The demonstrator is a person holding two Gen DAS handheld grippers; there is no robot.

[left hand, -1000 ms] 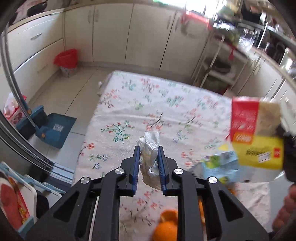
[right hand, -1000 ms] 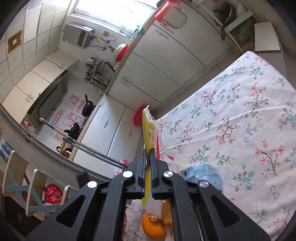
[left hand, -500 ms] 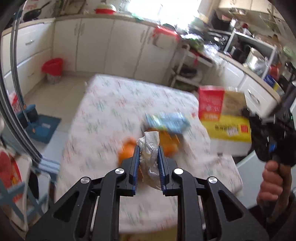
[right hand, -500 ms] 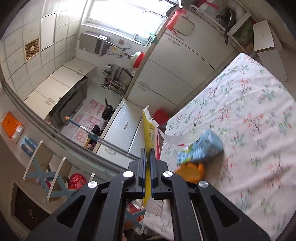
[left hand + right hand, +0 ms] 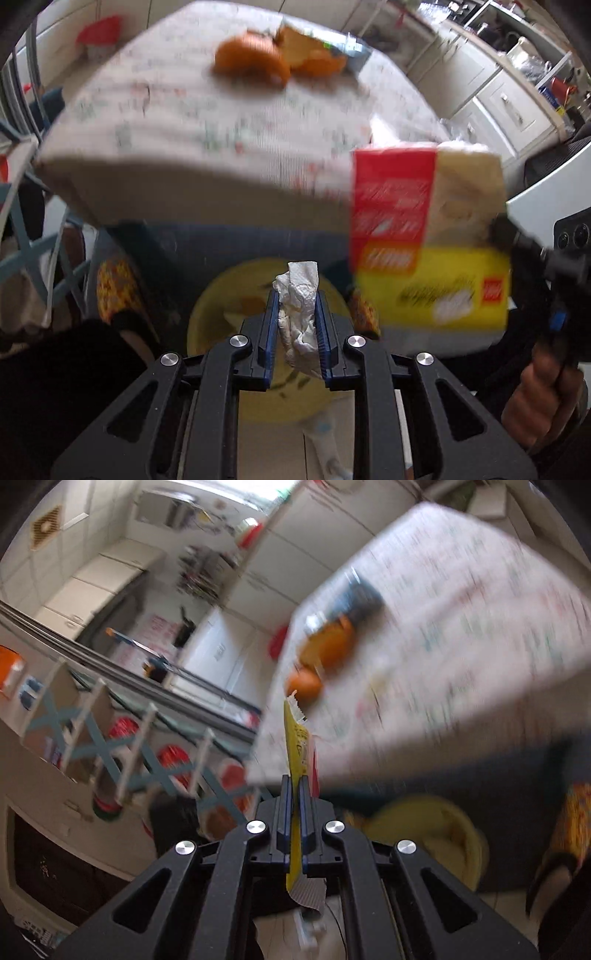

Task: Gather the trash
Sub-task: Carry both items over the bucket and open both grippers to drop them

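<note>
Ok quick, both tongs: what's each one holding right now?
Left tongs: closed on the crumpled tissue.
Right tongs: closed on the red-and-yellow wrapper.

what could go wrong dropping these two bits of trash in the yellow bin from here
1. The red and yellow wrapper is broad and flat, pinched only at one edge by the right gripper; it hangs off to the side of the yellow bin and could flutter past the rim.
2. The crumpled tissue in the left gripper is wedged between the jaws and may cling when they open.
</note>
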